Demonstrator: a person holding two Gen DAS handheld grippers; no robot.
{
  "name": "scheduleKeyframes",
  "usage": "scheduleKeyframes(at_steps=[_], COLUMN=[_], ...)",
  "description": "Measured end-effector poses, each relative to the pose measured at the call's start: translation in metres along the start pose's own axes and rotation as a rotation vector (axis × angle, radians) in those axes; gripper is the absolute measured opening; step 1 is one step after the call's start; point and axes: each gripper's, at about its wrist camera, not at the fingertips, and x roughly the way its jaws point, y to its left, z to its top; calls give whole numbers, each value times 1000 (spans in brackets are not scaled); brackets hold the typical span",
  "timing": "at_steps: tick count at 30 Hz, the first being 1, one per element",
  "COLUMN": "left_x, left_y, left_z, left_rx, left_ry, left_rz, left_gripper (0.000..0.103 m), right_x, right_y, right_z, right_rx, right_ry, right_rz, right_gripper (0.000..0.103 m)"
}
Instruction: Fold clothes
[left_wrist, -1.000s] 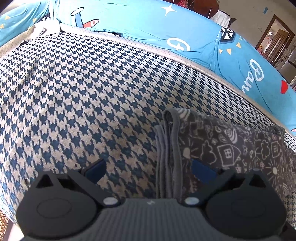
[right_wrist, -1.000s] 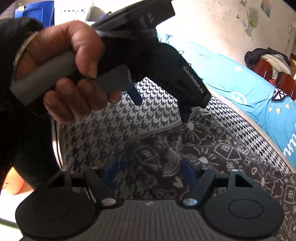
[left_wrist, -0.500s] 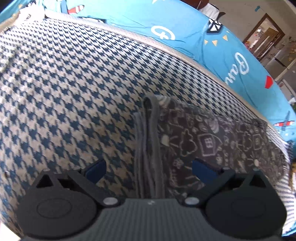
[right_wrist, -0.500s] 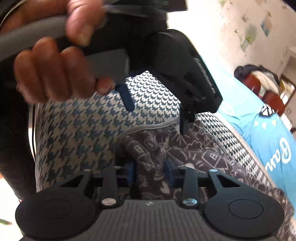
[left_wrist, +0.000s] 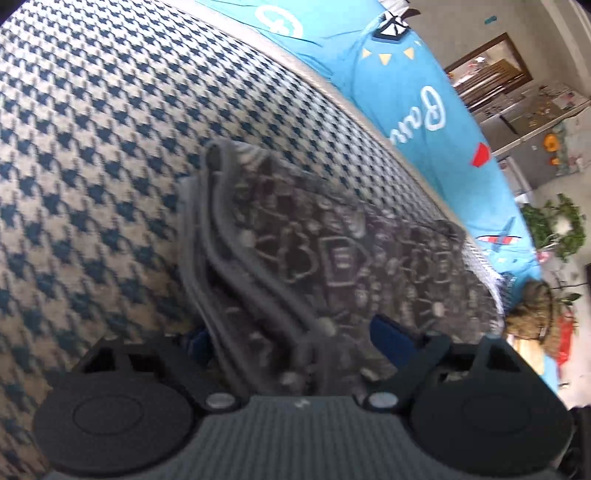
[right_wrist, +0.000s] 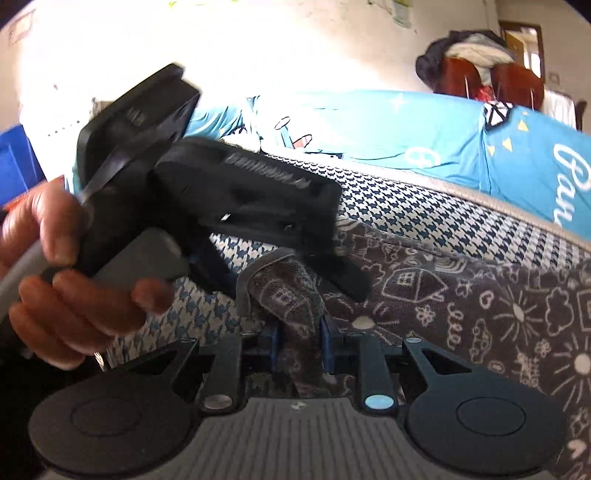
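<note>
A dark grey cloth (left_wrist: 332, 258) printed with white doodles lies folded on a blue-and-white houndstooth cover (left_wrist: 92, 147). My left gripper (left_wrist: 293, 336) straddles the cloth's layered grey-trimmed edge. Its jaws are closing and the blue pads (left_wrist: 388, 332) still stand apart from the fabric. In the right wrist view my right gripper (right_wrist: 301, 343) is closing, and its pads pinch a bunched-up corner of the cloth (right_wrist: 480, 314). That corner rises off the cover (right_wrist: 424, 214). A hand (right_wrist: 66, 295) holds the left gripper (right_wrist: 280, 273) just beyond it, over the same corner.
A bright blue printed bedsheet (left_wrist: 406, 92) covers the bed beyond the houndstooth cover. A doorway (left_wrist: 487, 70) and green plants (left_wrist: 554, 229) are at the far right. In the right wrist view a chair piled with clothes (right_wrist: 476, 62) stands behind the bed and a blue box (right_wrist: 14, 166) is at the left.
The right gripper's jaws came together on the cloth's corner and pulled it up, rolling as they went. The left gripper tipped down onto the cloth's edge and its jaws narrowed.
</note>
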Motion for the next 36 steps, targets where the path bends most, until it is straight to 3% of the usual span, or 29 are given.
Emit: scheduleKeyframes(at_steps=[4,9,17,19,20,21,23,27,32,34,36], left_x=[4,6,-3,-5,-5,-5,-5,-2,7,10,12], left_y=[-7,-11,-7,-6,-5,-5,-2,3,15,15,16], left_z=[0,3,4,5,5,5,7,17,33,37,39], left_rx=[17,24,14,13,14,14,10,11,-39,-35,-46], left_ry=[-5,-6,2,4,5,5,2,-29,-39,-43,-38], left_rz=[3,-4,-18,-17,-14,-9,12,88,95,96,80], left_gripper=[87,87,87,87,87,87,90,99,99,93,71], right_x=[-1,9,36,43,47,50,50,47,36,34,29], right_y=[7,21,34,33,32,31,26,21,21,21,23], right_z=[-5,-14,-22,-23,-23,-24,-23,-20,-25,-26,-25], right_rx=[-98,-232,-350,-365,-370,-371,-350,-321,-330,-326,-326], right_ry=[5,-3,7,13,17,19,15,-6,-38,-47,-54], right_rz=[-37,-73,-151,-180,-196,-212,-220,-226,-240,-243,-247], right_gripper=[29,52,55,54,48,33,24,21,20,20,20])
